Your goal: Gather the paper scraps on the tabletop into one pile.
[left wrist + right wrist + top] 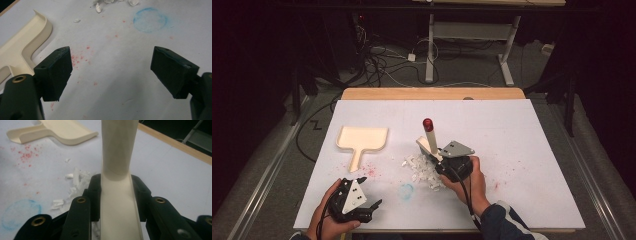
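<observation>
High view
My right gripper [443,159]: it is clamped on the handle of a cream brush [430,138]. The brush handle sticks up and leans away from me, with a red tip on top.
White scraps [422,170]: a small heap lies on the white table [512,150], touching the low end of the brush.
Dustpan [362,140]: it lies flat to the left, well apart from the heap.
My left gripper [371,206]: it rests near the front edge of the table, holding nothing.
What could go wrong: I think the job is to sweep the scraps into the dustpan. Nothing holds the dustpan, so a push from the brush could make it slide away.

Left gripper view
Jaws: they stand wide apart, with bare table between them.
Dustpan [17,50]: its handle and corner are just beside my left jaw.
Blue ring [150,20]: a chalky mark on the table, near a few scraps [99,8].
What could go wrong: if I close my jaws here, I grab only air. I must move to the dustpan handle first.

Right gripper view
Jaws: they squeeze the brush [117,182] from both sides.
Scraps [75,182]: they lie to the left, with red specks [25,156] farther off.
Dustpan [60,130]: it is far up at the top.
What could go wrong: the handle looks smooth, so it could twist in my grip. A fast sweep could scatter the light scraps.
</observation>
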`<state>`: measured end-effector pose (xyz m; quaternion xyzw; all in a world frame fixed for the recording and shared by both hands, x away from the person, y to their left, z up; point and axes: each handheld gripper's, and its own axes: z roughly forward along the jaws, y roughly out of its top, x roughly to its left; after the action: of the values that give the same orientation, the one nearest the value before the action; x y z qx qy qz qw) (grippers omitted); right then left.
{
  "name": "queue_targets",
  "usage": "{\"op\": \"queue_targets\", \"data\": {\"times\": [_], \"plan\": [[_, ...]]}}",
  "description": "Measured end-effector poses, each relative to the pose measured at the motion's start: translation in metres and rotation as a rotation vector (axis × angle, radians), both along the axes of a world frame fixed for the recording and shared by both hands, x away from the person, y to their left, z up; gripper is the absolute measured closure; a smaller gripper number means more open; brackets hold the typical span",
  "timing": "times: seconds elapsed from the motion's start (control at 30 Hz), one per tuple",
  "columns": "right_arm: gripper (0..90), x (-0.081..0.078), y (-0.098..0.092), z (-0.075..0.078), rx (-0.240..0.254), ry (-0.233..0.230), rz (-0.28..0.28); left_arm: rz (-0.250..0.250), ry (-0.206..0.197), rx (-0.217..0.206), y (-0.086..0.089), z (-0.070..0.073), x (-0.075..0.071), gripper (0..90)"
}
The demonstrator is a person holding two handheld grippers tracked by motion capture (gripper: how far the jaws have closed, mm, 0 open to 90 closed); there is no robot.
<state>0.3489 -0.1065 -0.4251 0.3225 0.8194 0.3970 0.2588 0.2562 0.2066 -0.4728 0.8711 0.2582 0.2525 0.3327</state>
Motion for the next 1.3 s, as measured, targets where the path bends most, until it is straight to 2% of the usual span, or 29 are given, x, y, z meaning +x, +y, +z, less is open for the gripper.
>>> {"op": "queue_targets", "data": {"times": [0.13,0.33,0.57,0.7,0.8,0.9,0.97,1.23,1.3], "plan": [[67.4,-0.001,-0.014,0.011,0.025,-0.02,0.0,-0.001,-0.001,0.002,-0.001,0.0,-0.001,16.8],[67.4,-0.013,-0.047,0.027,0.04,-0.024,0.07,0.0,0.0,0.009,0.0,0.0,-0.001,16.8],[67.5,-0.039,-0.095,0.036,0.028,0.015,0.123,0.004,-0.005,0.012,0.0,0.001,-0.003,16.8],[67.5,-0.057,-0.114,0.031,0.002,0.061,0.161,0.005,-0.005,0.015,-0.001,0.001,-0.003,16.8],[67.5,-0.067,-0.122,0.024,-0.021,0.095,0.185,0.005,-0.005,0.019,-0.001,0.001,-0.003,16.8],[67.5,-0.073,-0.121,0.012,-0.026,0.123,0.211,0.0,-0.001,0.011,-0.001,0.001,-0.002,16.8],[67.6,-0.073,-0.114,0.006,-0.014,0.132,0.229,-0.001,0.004,-0.003,-0.001,0.001,-0.001,16.8],[67.5,-0.064,-0.07,0.001,-0.032,0.096,0.261,-0.002,0.012,-0.006,-0.001,0.0,0.0,16.8],[67.6,-0.059,-0.062,0.002,-0.009,0.094,0.265,-0.006,0.014,-0.006,-0.001,-0.001,0.0,16.8]]}}
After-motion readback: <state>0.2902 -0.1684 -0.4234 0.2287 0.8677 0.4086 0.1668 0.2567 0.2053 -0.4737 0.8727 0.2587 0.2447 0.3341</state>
